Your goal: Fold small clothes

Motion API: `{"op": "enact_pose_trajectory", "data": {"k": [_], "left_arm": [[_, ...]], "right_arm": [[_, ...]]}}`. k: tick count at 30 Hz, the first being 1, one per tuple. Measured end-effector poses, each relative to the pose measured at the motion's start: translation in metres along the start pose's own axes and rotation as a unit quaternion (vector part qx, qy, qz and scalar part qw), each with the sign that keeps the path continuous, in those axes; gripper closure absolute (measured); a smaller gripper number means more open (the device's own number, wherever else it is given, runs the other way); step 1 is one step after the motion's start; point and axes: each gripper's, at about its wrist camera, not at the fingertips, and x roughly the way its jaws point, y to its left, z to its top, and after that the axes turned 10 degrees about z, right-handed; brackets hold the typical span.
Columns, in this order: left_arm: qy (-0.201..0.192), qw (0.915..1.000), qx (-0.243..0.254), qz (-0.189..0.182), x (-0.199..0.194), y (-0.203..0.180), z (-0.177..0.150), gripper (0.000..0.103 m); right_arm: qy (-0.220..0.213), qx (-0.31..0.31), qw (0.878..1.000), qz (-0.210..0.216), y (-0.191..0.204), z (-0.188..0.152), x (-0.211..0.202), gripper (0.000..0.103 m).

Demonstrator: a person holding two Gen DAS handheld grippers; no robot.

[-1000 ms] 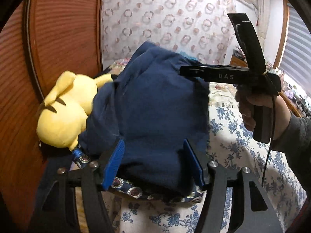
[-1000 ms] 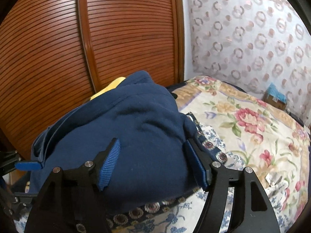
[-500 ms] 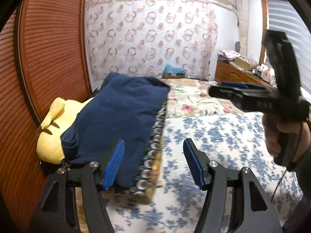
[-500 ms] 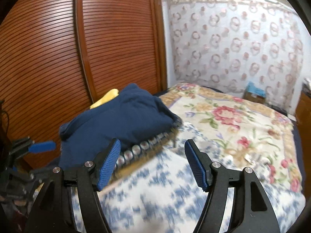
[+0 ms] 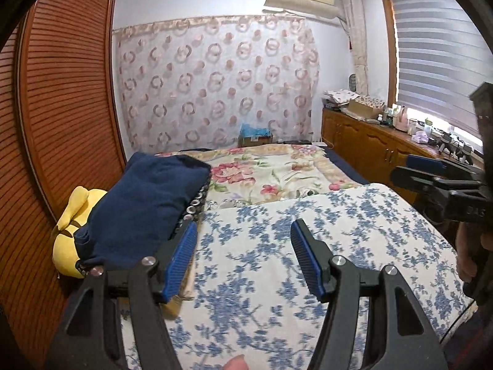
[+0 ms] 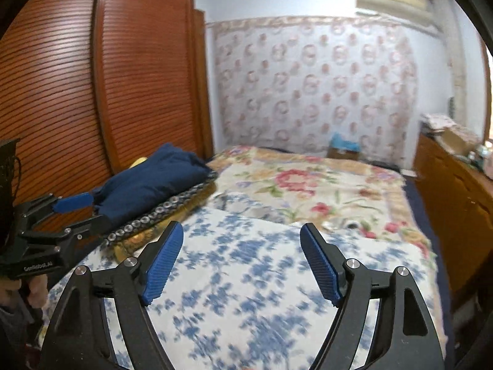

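Note:
A folded navy blue garment (image 5: pixel 148 203) lies on a patterned cushion at the bed's left side, against a yellow plush toy (image 5: pixel 69 234). It also shows in the right wrist view (image 6: pixel 154 182). My left gripper (image 5: pixel 243 259) is open and empty, above the blue-flowered sheet (image 5: pixel 277 277), just right of the garment. My right gripper (image 6: pixel 240 262) is open and empty over the same sheet (image 6: pixel 246 293). Each gripper shows at the edge of the other's view.
A wooden louvred wardrobe (image 5: pixel 61 123) stands along the left. A floral quilt (image 5: pixel 271 169) covers the far bed. A wooden cabinet (image 5: pixel 369 148) with clutter runs along the right under the window. A patterned curtain (image 5: pixel 215 86) hangs at the back.
Both grippers have pulled back and away from the navy garment, which now rests folded on the cushion. Both stay open and now hover over the blue-flowered sheet.

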Motion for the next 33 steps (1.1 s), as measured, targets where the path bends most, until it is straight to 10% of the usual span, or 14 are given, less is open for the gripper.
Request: {"op": "enact_pose_trajectory", "data": {"k": [13, 33], "left_arm": [[-0.019, 0.9997, 0.004, -0.011, -0.039, -0.035, 0.007, 0.040], [-0.017, 0.9994, -0.029, -0.008, -0.045, -0.031, 0.008, 0.040]], "right_arm": [[-0.044, 0.039, 0.994, -0.090, -0.020, -0.027, -0.094, 0.022], [-0.055, 0.041, 0.993, -0.095, -0.026, -0.036, -0.112, 0.022]]}}
